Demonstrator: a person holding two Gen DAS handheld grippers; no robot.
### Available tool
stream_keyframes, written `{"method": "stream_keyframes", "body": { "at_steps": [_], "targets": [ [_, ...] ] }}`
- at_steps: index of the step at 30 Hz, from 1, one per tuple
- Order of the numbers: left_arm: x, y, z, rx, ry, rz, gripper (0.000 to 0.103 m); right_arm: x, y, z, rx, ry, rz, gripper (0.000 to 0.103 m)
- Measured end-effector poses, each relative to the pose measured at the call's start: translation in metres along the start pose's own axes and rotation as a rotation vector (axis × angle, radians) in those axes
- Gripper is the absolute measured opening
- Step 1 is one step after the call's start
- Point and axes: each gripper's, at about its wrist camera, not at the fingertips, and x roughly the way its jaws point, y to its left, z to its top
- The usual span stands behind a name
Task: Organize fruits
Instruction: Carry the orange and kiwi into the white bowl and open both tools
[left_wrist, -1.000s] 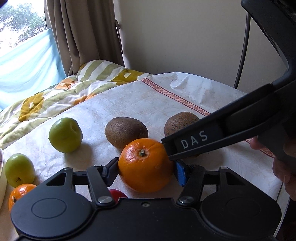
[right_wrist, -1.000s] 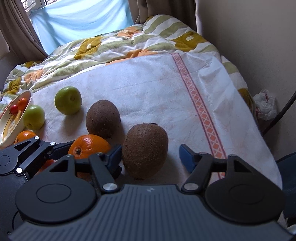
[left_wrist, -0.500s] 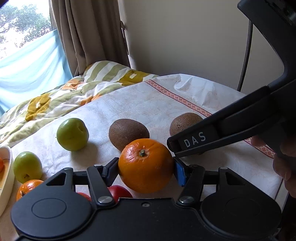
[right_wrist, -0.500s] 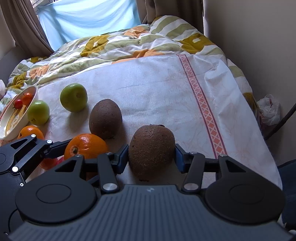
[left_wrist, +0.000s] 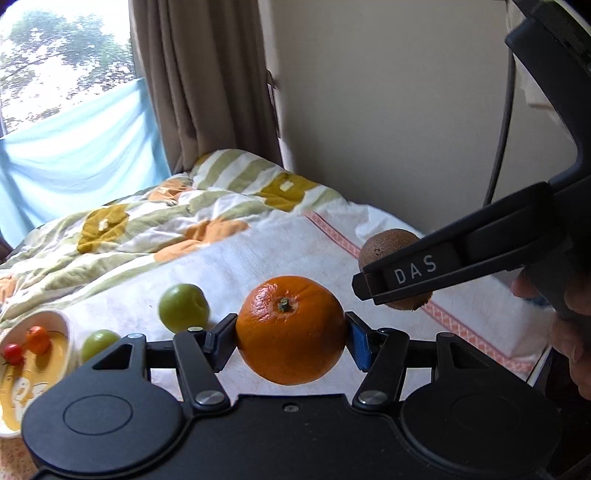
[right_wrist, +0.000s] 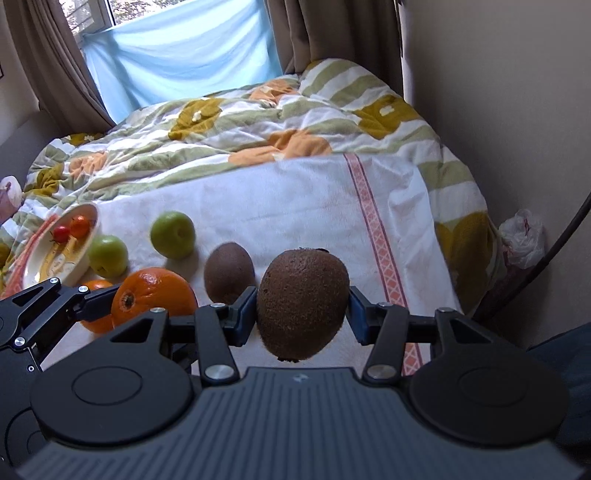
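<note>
My left gripper (left_wrist: 290, 338) is shut on a large orange (left_wrist: 291, 328) and holds it above the white cloth (left_wrist: 258, 251). The orange also shows in the right wrist view (right_wrist: 153, 295). My right gripper (right_wrist: 303, 314) is shut on a brown kiwi (right_wrist: 303, 302), lifted off the cloth; the kiwi also shows in the left wrist view (left_wrist: 388, 243). A second kiwi (right_wrist: 228, 271) lies on the cloth. Two green apples (right_wrist: 173, 234) (right_wrist: 108, 255) and a small orange (right_wrist: 96, 286) lie to the left.
A cream bowl (right_wrist: 44, 266) with small red and orange fruits (right_wrist: 70, 229) stands at the far left on the cloth (right_wrist: 295, 203). A patterned quilt (right_wrist: 258, 122) lies behind. The wall is close on the right, with a cable (left_wrist: 498, 147) and a plastic bag (right_wrist: 522, 236).
Both grippers closed on their fruits and lifted them off the cloth: the left on the large orange, the right on the kiwi. Both views have risen and show more of the room.
</note>
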Motion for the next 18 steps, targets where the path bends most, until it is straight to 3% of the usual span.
{"method": "stream_keyframes", "body": {
  "at_steps": [10, 18],
  "targets": [
    [-0.074, 0.023, 0.037, -0.087, -0.065, 0.154, 0.065, -0.059, 0.035, 0.037, -0.063, -0.051, 0.098, 0.066],
    [-0.113, 0.079, 0.037, -0.161, -0.068, 0.316, 0.065, -0.074, 0.090, 0.065, -0.138, -0.086, 0.218, 0.066]
  ]
}}
